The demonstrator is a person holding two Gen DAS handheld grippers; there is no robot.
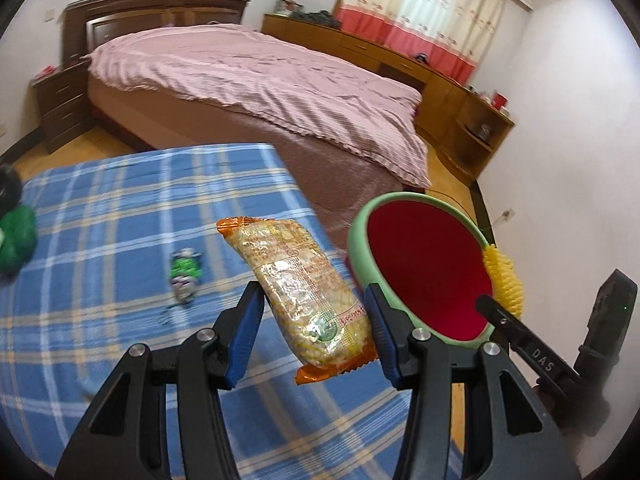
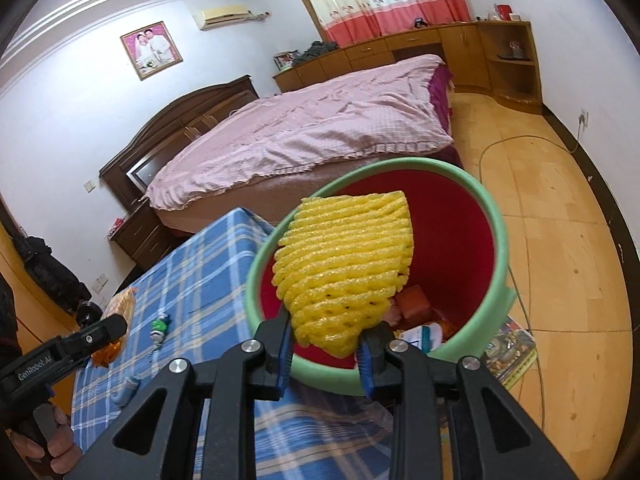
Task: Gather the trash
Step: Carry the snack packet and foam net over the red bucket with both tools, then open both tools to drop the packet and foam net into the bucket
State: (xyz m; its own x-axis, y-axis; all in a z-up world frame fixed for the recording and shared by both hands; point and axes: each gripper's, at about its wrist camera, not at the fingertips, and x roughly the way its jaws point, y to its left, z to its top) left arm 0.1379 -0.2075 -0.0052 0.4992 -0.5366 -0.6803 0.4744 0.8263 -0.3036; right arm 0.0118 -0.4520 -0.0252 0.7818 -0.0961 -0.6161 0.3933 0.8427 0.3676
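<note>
My left gripper [image 1: 311, 300] is shut on a yellow and orange snack packet [image 1: 296, 276], held above the blue plaid table [image 1: 100, 220]. Right of it stands a bin with a green rim [image 1: 356, 248] and a red inside. In the right wrist view my right gripper [image 2: 326, 340] is shut on the lower end of a yellow foam net [image 2: 344, 264], which hangs over the bin's near rim [image 2: 256, 280]. An orange box [image 2: 416, 300] and a white pack [image 2: 420, 336] lie in the bin. A small green wrapper [image 1: 184, 272] lies on the cloth.
A green bundle [image 1: 16, 236] sits at the table's left edge. A pink-covered bed [image 1: 248, 80] stands behind the table, and wooden cabinets [image 1: 460, 92] line the wall. A printed sheet [image 2: 512, 352] and a cable [image 2: 532, 312] lie on the floor by the bin.
</note>
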